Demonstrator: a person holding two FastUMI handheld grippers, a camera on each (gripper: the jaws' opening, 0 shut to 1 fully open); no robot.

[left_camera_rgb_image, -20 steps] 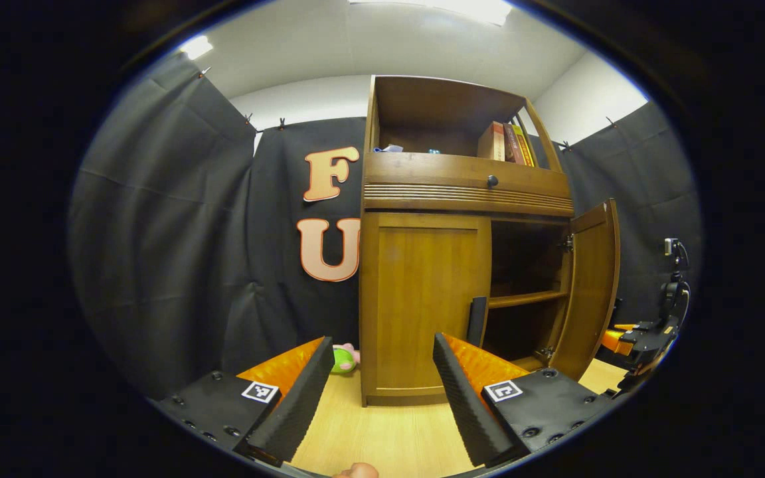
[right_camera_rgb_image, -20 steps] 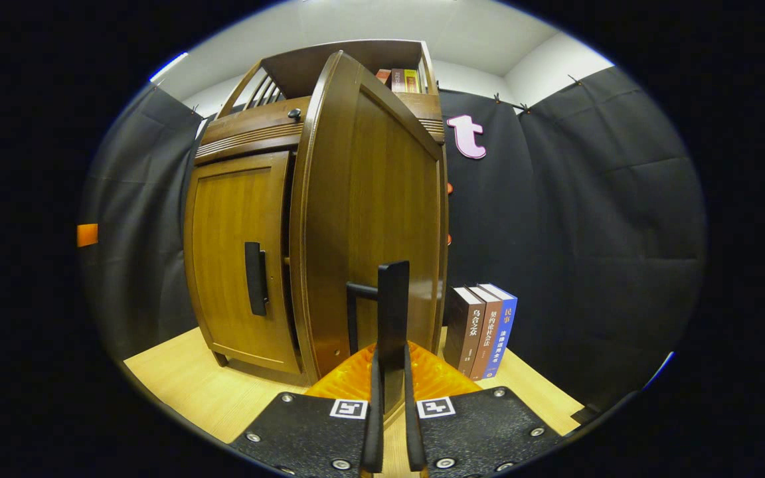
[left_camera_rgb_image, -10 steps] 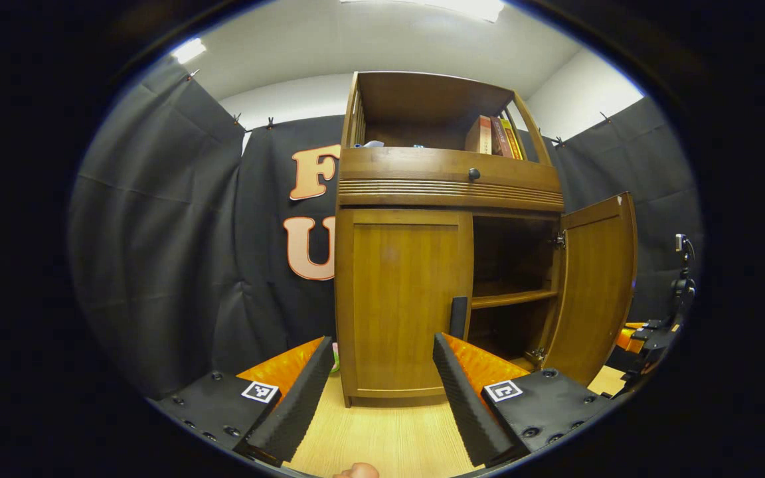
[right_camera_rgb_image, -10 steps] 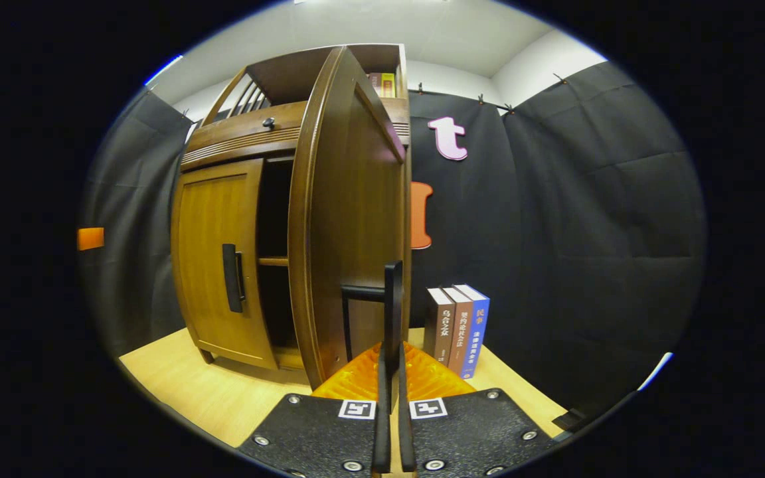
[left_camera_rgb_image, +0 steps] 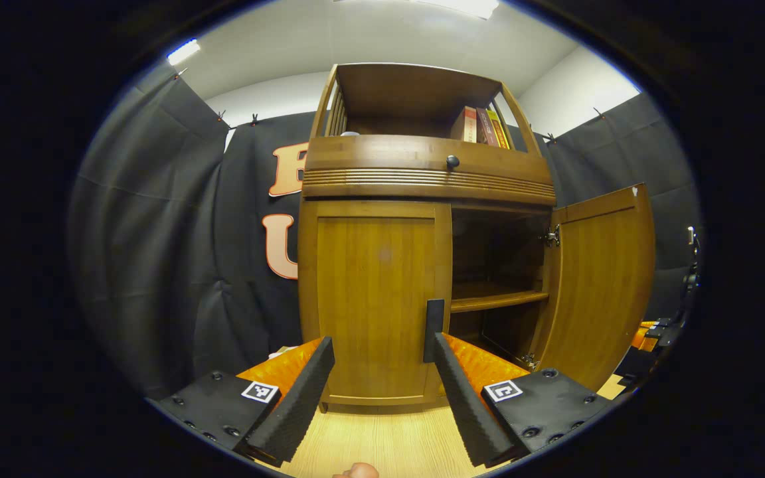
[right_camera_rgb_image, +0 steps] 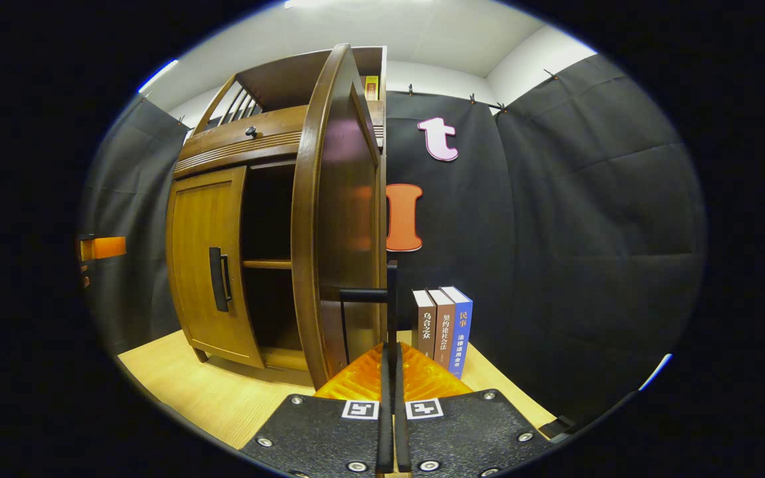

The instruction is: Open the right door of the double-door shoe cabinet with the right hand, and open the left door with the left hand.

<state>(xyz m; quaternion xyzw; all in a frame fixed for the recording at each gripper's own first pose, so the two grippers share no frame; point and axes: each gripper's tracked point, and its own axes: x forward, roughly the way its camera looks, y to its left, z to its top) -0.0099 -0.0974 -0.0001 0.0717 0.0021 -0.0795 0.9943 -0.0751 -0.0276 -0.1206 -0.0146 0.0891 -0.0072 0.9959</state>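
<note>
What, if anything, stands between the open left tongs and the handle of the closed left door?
Nothing visible does. The left tongs are open and face the left door; its handle stands just beyond the right finger.

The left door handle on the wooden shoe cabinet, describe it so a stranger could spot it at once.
Find the tall brown wooden shoe cabinet against the black cloth wall. Its left door is shut, its right door swung open. The left door handle is the black upright bar on the shut door's inner edge, beside the open compartment.
</note>
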